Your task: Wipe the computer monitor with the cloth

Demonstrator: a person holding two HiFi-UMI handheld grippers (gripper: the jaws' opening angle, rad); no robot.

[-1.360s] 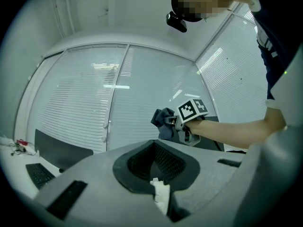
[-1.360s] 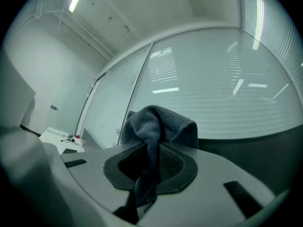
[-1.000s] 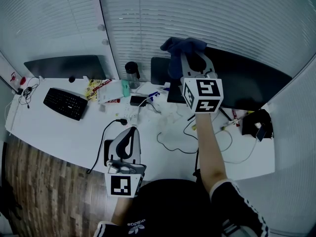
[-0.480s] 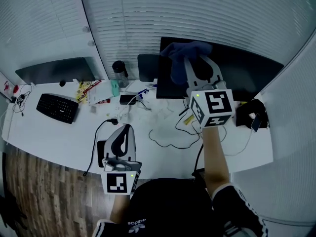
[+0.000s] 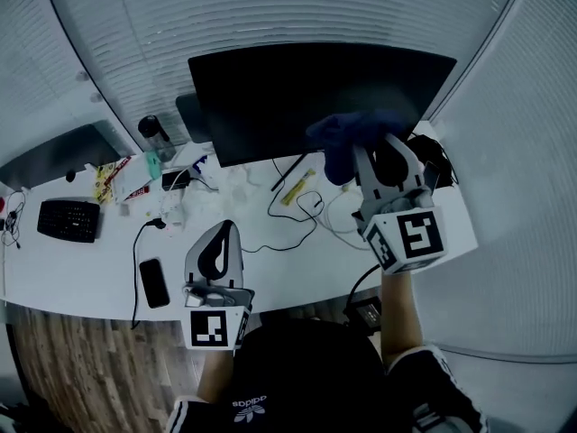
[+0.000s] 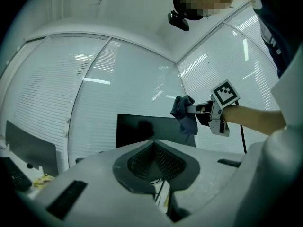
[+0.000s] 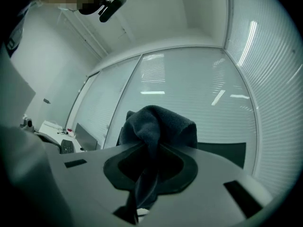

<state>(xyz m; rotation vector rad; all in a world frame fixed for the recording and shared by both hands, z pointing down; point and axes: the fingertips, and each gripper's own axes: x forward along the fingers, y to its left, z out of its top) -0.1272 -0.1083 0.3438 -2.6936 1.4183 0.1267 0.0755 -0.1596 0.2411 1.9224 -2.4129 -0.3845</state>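
Two grey two-jaw grippers, one in each hand, above a long white desk (image 5: 90, 273). Raised toward the lower right part of a wide black computer monitor (image 5: 297, 93): the right gripper (image 5: 374, 156), jaws clamped on a bunched dark blue cloth (image 5: 344, 136). From the right gripper view, cloth pinched in the hollow between the jaws, with a thick fold bulging above them and a thin tail hanging below. In the head view, overlaps the monitor's bottom right edge (actual contact with the screen impossible to confirm from any view).

Low and close to the body, over the desk's front edge: the left gripper (image 5: 220, 234), jaws closed together with nothing between them, pointing toward the monitor. From its own view, looks up at the black screen, with the cloth held in front of the screen's right side.

Just left of the left gripper, flat on the desk, a black rectangular phone (image 5: 154, 282). Between the two grippers, a thin black cable (image 5: 287, 233) looping across the white surface. Far to the left, well apart from both grippers, a black keyboard (image 5: 69, 219). Near the monitor's left edge, a dark cylindrical tumbler (image 5: 155, 133). Behind the monitor, white slatted blinds (image 5: 270, 16).
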